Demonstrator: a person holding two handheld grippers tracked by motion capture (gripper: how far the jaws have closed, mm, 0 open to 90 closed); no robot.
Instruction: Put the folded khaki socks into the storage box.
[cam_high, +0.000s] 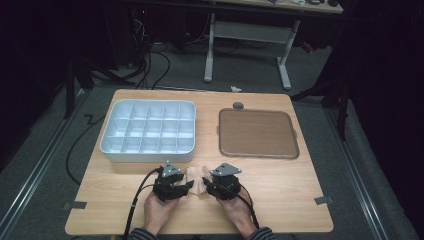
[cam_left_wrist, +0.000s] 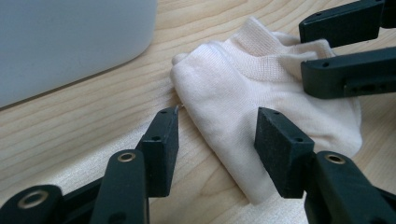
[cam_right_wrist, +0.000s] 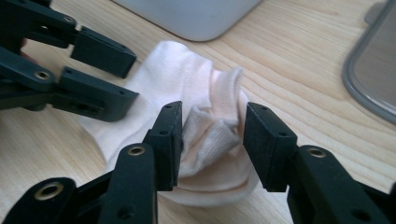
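Observation:
A pale cream sock (cam_high: 197, 181) lies crumpled on the wooden table near its front edge, between my two grippers. My left gripper (cam_high: 187, 186) points right at it. In the left gripper view its jaws (cam_left_wrist: 217, 135) stand open astride the sock's (cam_left_wrist: 233, 93) near end, one pad off its edge. My right gripper (cam_high: 206, 184) points left. In the right gripper view its jaws (cam_right_wrist: 212, 133) stand open around the bunched ribbed cuff (cam_right_wrist: 212, 116), not squeezing it. Each gripper view also shows the other gripper open over the sock: the right one (cam_left_wrist: 306, 49) and the left one (cam_right_wrist: 132, 79).
A white box with several compartments (cam_high: 145, 156) stands just behind the grippers on the left. A brown tray with a grey rim (cam_high: 257, 132) lies at the right rear. A small grey disc (cam_high: 238, 105) sits behind the tray. The table's front edge is close below the hands.

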